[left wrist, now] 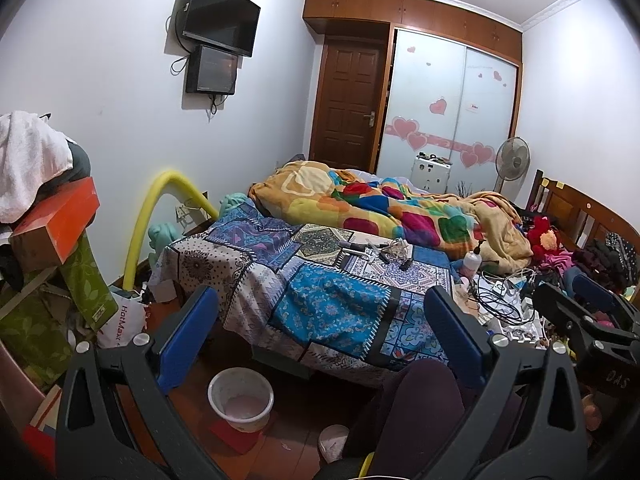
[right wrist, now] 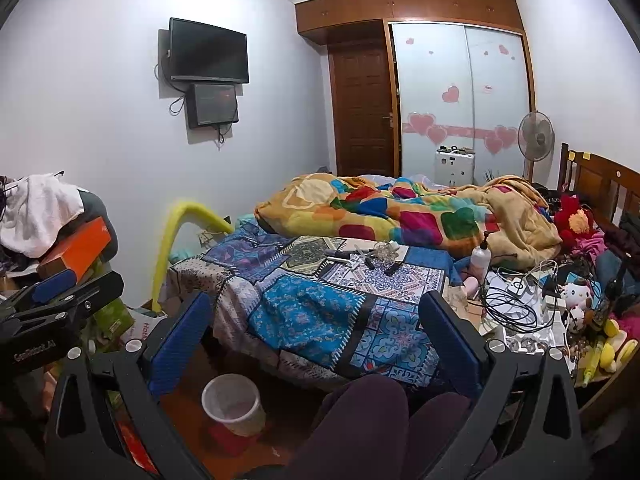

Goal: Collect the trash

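Note:
A white waste bin [left wrist: 241, 399] stands on the wooden floor at the foot of the bed; it also shows in the right wrist view [right wrist: 233, 403]. A crumpled white scrap [left wrist: 333, 442] lies on the floor to its right. My left gripper [left wrist: 322, 336] is open and empty, held above the bin and the bed's corner. My right gripper [right wrist: 320, 340] is open and empty at a similar height. The right gripper shows at the right edge of the left wrist view [left wrist: 592, 320]; the left gripper shows at the left edge of the right wrist view [right wrist: 60, 300].
A bed with a patchwork blue cover [left wrist: 328, 300] fills the middle, with small items, cables [right wrist: 508, 304] and a bottle [right wrist: 480, 260] on it. Piled boxes and cloth [left wrist: 52, 224] stand left. A white bag [left wrist: 124, 320] sits by the wall. A purple-clad knee [right wrist: 360, 420] is below.

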A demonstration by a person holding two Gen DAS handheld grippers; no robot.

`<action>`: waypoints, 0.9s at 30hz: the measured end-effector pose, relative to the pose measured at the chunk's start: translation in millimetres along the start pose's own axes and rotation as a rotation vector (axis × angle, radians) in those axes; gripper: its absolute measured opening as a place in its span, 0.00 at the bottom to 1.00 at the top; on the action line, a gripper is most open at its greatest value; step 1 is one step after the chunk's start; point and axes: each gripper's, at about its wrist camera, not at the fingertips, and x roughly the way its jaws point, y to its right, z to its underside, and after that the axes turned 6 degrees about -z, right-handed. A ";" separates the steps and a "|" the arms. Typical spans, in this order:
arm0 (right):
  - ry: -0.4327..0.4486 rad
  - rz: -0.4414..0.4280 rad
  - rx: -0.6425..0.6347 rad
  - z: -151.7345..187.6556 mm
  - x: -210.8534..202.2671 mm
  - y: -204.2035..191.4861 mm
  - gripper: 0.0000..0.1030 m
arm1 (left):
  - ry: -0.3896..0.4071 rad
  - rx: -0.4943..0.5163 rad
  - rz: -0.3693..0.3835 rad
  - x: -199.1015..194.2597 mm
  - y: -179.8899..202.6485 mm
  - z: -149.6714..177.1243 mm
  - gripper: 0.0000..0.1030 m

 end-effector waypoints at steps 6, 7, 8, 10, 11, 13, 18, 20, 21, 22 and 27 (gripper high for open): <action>0.002 -0.003 -0.006 1.8 -0.8 -1.3 1.00 | -0.001 -0.002 0.000 0.2 -1.4 -0.1 1.00; 0.001 -0.004 -0.005 1.8 -0.8 -1.3 1.00 | -0.001 -0.002 0.000 0.3 -1.7 -0.1 1.00; 0.001 -0.006 -0.006 2.2 -1.1 -1.5 1.00 | -0.002 -0.002 0.000 0.4 -1.7 -0.3 1.00; 0.000 -0.006 -0.007 2.3 -1.3 -1.6 1.00 | -0.003 -0.002 0.002 0.4 -2.6 0.1 1.00; 0.000 -0.007 -0.006 2.5 -1.4 -1.5 1.00 | -0.003 -0.002 0.001 0.1 -2.2 0.2 1.00; 0.000 -0.011 -0.008 3.0 -2.0 -2.1 1.00 | -0.002 0.001 -0.001 0.0 -2.7 0.4 1.00; -0.006 -0.013 -0.006 2.6 0.5 -2.1 1.00 | -0.006 0.000 -0.009 2.2 -0.2 0.4 1.00; -0.019 -0.021 0.000 2.4 5.6 -0.4 1.00 | -0.010 -0.002 -0.015 5.1 1.6 -1.3 1.00; -0.027 -0.025 0.005 1.9 8.5 1.2 1.00 | -0.011 -0.004 -0.017 6.4 1.7 -2.0 1.00; -0.032 -0.026 0.007 1.9 10.9 2.5 1.00 | -0.012 -0.005 -0.019 8.2 3.1 -3.0 1.00; -0.037 -0.014 0.006 -3.2 21.4 13.0 1.00 | -0.019 0.009 -0.026 17.1 7.5 -8.3 1.00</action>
